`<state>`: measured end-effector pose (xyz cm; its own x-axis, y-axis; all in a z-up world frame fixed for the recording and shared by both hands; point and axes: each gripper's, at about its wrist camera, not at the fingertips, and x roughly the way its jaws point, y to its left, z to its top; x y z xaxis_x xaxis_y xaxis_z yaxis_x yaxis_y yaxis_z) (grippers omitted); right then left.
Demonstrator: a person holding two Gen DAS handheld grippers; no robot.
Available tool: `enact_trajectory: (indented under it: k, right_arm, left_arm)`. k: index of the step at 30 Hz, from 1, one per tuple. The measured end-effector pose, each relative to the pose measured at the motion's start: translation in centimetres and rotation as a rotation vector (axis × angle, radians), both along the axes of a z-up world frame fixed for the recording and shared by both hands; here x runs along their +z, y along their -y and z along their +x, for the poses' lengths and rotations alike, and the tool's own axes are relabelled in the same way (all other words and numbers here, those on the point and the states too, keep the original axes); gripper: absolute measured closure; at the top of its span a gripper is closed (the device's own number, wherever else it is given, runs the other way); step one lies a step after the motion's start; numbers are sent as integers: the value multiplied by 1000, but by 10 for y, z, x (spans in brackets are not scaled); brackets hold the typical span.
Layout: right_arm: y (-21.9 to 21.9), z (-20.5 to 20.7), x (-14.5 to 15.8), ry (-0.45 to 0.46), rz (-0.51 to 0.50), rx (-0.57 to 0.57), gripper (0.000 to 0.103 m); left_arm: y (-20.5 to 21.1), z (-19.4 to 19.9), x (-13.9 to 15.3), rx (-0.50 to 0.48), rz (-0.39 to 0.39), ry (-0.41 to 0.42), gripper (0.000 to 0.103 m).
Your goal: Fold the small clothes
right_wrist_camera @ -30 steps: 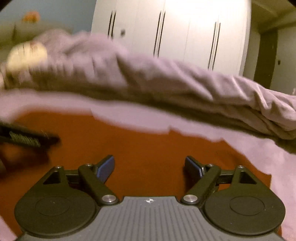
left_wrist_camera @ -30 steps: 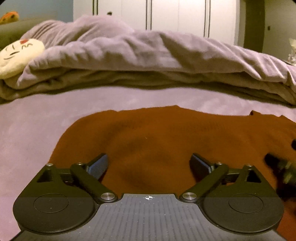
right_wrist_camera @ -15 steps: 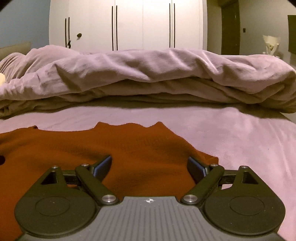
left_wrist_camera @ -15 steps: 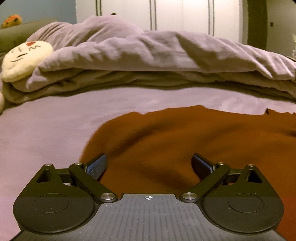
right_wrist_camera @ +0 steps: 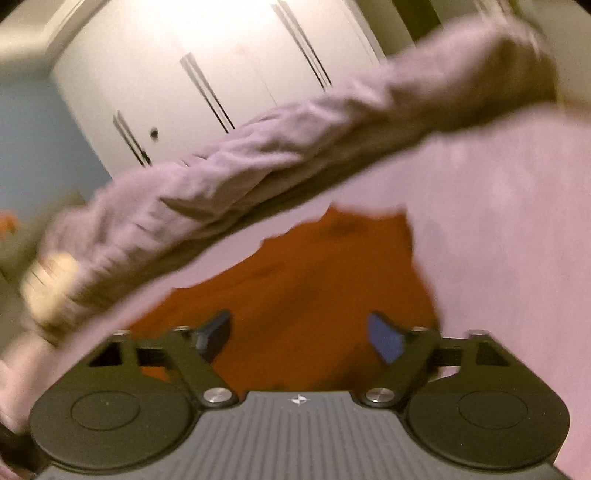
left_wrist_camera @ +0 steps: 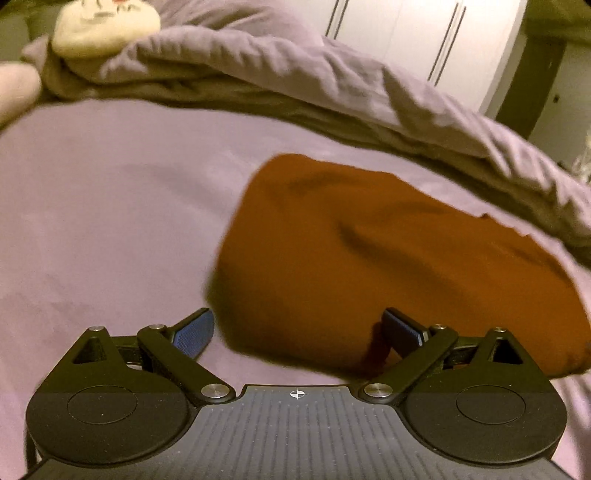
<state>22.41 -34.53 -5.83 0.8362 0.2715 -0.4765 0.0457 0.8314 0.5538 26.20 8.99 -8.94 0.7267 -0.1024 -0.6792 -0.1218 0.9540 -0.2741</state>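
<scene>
A rust-orange garment [left_wrist_camera: 388, 258] lies flat on the lilac bed sheet [left_wrist_camera: 110, 221]. In the left wrist view my left gripper [left_wrist_camera: 298, 332] hovers at the garment's left near corner, jaws wide apart, nothing between the pads. In the right wrist view, blurred and tilted, the same garment [right_wrist_camera: 325, 280] lies ahead with its right edge just beyond my right gripper [right_wrist_camera: 301, 334]. The right jaws are closing; the pads stand apart above the cloth and do not press on it.
A rumpled lilac duvet [left_wrist_camera: 332, 81] lies heaped across the far side of the bed. A cream plush toy [left_wrist_camera: 105, 26] rests at its left end. White wardrobe doors [right_wrist_camera: 207, 66] stand behind. Bare sheet [right_wrist_camera: 517, 240] spreads to the right of the garment.
Both grippers have swung outward to the garment's ends: the left one to its left corner, the right one to its right edge. Both views have tilted, and the right jaws have narrowed.
</scene>
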Motion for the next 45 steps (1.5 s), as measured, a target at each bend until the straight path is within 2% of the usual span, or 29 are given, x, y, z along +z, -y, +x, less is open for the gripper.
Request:
enact_trajectory:
  k: [2, 4, 5, 6, 7, 8, 9, 12, 14, 16, 18, 20, 21, 22, 23, 25, 27, 29, 31, 33, 34, 36, 39, 41, 43, 45]
  right_arm:
    - [6, 0, -12, -22, 136, 7, 44]
    - [8, 7, -20, -56, 172, 9, 52]
    - [9, 11, -24, -70, 153, 0, 55]
    - [11, 15, -27, -87, 105, -14, 64]
    - [13, 17, -30, -99, 58, -30, 81]
    - [17, 18, -32, -100, 29, -37, 90]
    - [23, 18, -35, -105, 2, -49, 103]
    - [38, 14, -37, -96, 1, -69, 103]
    - [32, 10, -27, -86, -96, -82, 103]
    - [25, 8, -17, -106, -219, -120, 103]
    - [20, 2, -9, -106, -262, -128, 96]
    - [15, -9, -2, -84, -250, -112, 71]
    - [11, -16, 0, -80, -248, -105, 44]
    - [6, -23, 1, -69, -248, -90, 33]
    - [3, -32, 2, -50, -250, -70, 33]
    - [-9, -43, 3, -42, -276, -40, 30]
    - [-19, -48, 3, -43, -283, -24, 28]
    - [-23, -56, 2, -52, -271, -12, 28]
    - [-23, -61, 2, -56, -259, -8, 28]
    - [-24, -61, 2, -58, -258, 0, 28]
    - [-25, -61, 2, -55, -260, 2, 28]
    - [-26, -60, 3, -46, -267, 15, 28]
    - [-29, -58, 4, -32, -313, 24, 28]
    - [-33, -56, 4, -30, -351, 26, 33]
    - [-37, -51, 5, -33, -391, 31, 58]
    - [-44, -45, 5, -28, -421, 38, 67]
  left_arm:
    - [3, 7, -1, -12, -30, -8, 3]
    - [2, 14, -3, -4, -48, -11, 6]
    - [1, 17, -4, 7, -40, -20, 13]
    - [0, 20, -4, 16, -21, -27, 20]
    - [-3, 20, -5, 21, -4, -31, 21]
    - [-7, 20, -4, 23, -1, -28, 26]
    - [-13, 21, -4, 33, 3, -30, 28]
    - [-29, 20, 2, 125, 35, -28, 27]
    - [-44, 15, 5, 209, 39, -47, 27]
    - [-54, 6, 10, 224, 17, -51, 26]
    - [-58, -3, 14, 197, -31, -62, 16]
    - [-59, -10, 14, 144, -139, -73, 13]
    - [-57, -13, 12, 115, -196, -79, 12]
    - [-56, -14, 9, 92, -245, -83, 11]
    - [-54, -13, 6, 75, -286, -85, 10]
    - [-49, -9, 0, 85, -320, -88, 9]
    - [-48, -4, -3, 107, -367, -86, 9]
    - [-51, 5, -4, 119, -473, -79, 11]
    - [-52, 12, -7, 137, -503, -83, 16]
    - [-54, 24, -14, 152, -502, -106, 36]
    - [-56, 28, -18, 165, -512, -110, 41]
    - [-63, 35, -24, 190, -560, -131, 57]
    - [-71, 42, -29, 207, -601, -156, 68]
    - [-72, 45, -26, 190, -590, -151, 73]
    - [-69, 45, -19, 156, -554, -122, 74]
    - [-66, 41, -15, 130, -526, -99, 73]
